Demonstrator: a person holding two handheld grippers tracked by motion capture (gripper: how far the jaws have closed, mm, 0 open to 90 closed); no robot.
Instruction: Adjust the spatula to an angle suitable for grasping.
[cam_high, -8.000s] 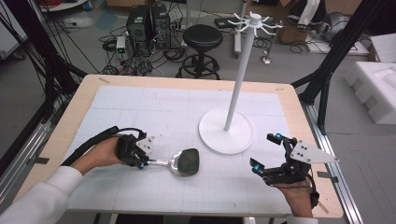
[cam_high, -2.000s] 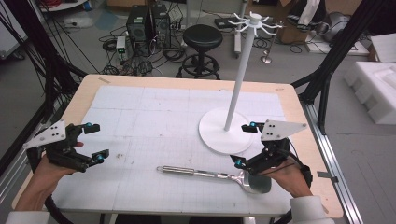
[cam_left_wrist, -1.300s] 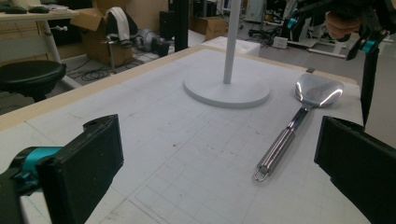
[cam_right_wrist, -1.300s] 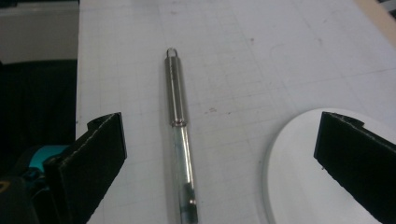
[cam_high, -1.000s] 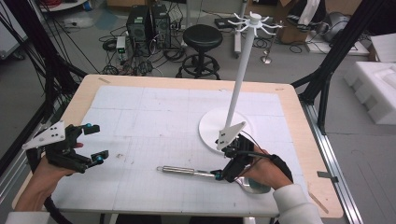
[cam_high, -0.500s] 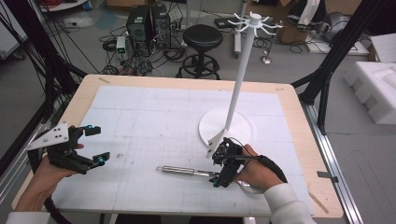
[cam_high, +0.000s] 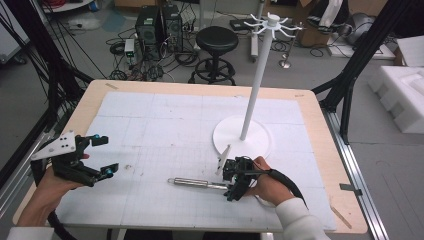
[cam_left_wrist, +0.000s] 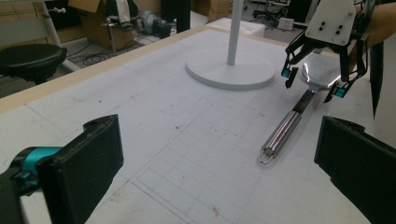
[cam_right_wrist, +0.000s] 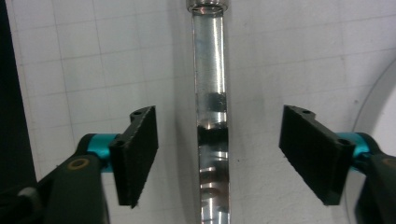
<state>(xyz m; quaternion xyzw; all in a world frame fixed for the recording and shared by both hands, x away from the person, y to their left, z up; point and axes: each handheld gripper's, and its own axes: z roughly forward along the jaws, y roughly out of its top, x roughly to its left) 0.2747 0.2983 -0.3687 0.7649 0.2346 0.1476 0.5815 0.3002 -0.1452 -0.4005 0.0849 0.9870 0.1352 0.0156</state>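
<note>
A kitchen utensil with a shiny steel handle lies flat on the white mat near the table's front. My right gripper hangs low over the handle's right part, close to the utensil's head. In the right gripper view the handle runs up between the two black pads; a gap shows on each side and neither touches it. Those jaws have just been closing around the handle. From the left gripper view, the right gripper straddles the utensil. My left gripper is open at the left edge, holding nothing.
A white stand with a round base and a tall pole topped by hooks rises just behind the right hand. The wooden table edge frames the mat. A stool and cables lie on the floor beyond.
The right gripper has sunk toward the mat and slid left along the utensil, and its jaws stand narrower around the handle. The left gripper has kept still.
</note>
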